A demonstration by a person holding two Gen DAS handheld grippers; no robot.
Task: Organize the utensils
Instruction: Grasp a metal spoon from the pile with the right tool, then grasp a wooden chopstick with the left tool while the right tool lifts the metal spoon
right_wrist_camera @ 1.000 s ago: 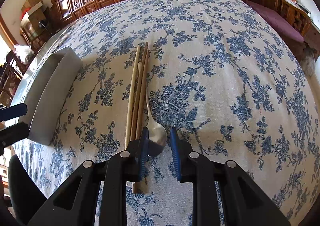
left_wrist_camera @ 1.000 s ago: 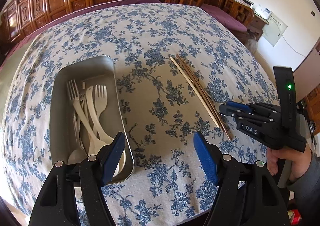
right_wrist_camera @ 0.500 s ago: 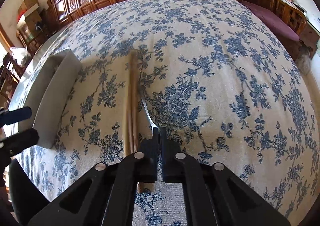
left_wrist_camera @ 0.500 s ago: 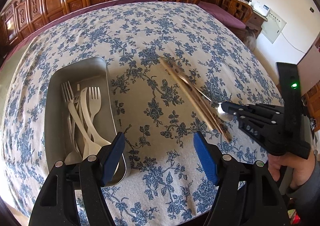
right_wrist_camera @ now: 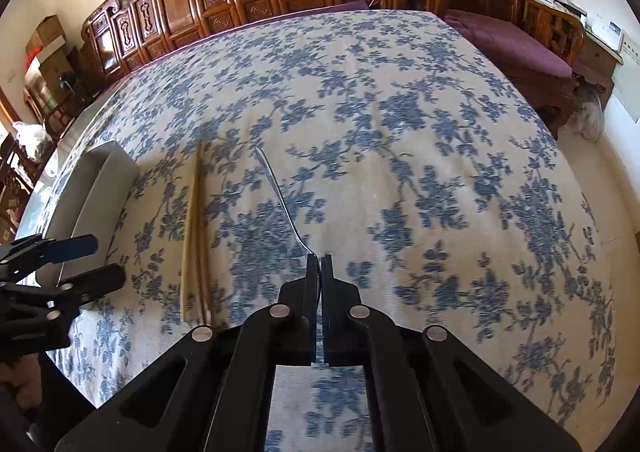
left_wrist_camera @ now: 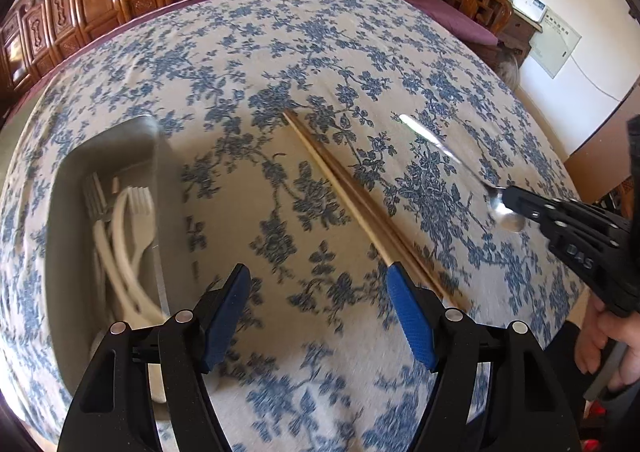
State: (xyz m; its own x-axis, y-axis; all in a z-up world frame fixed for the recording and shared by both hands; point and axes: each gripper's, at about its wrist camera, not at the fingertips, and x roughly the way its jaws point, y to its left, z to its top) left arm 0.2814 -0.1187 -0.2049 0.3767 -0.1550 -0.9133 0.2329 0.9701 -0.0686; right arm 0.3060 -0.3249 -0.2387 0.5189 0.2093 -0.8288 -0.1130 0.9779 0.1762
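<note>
Floral cloth (right_wrist_camera: pixel 400 132); right tongs (right_wrist_camera: pixel 321 264) clamping spoon (right_wrist_camera: pixel 280 192).

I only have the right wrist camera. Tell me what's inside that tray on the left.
Observer: Several white forks lie in the tray, tines pointing away from the person.
Operator: Now tell me where on the spoon the right gripper is holding.
Observer: The right gripper is shut on the spoon right by its bowl, and the bowl sticks out beneath the gripper.
Operator: Report the left gripper.
Observer: The left gripper is open with nothing between its fingers; the chopsticks lie just ahead of one finger.
</note>
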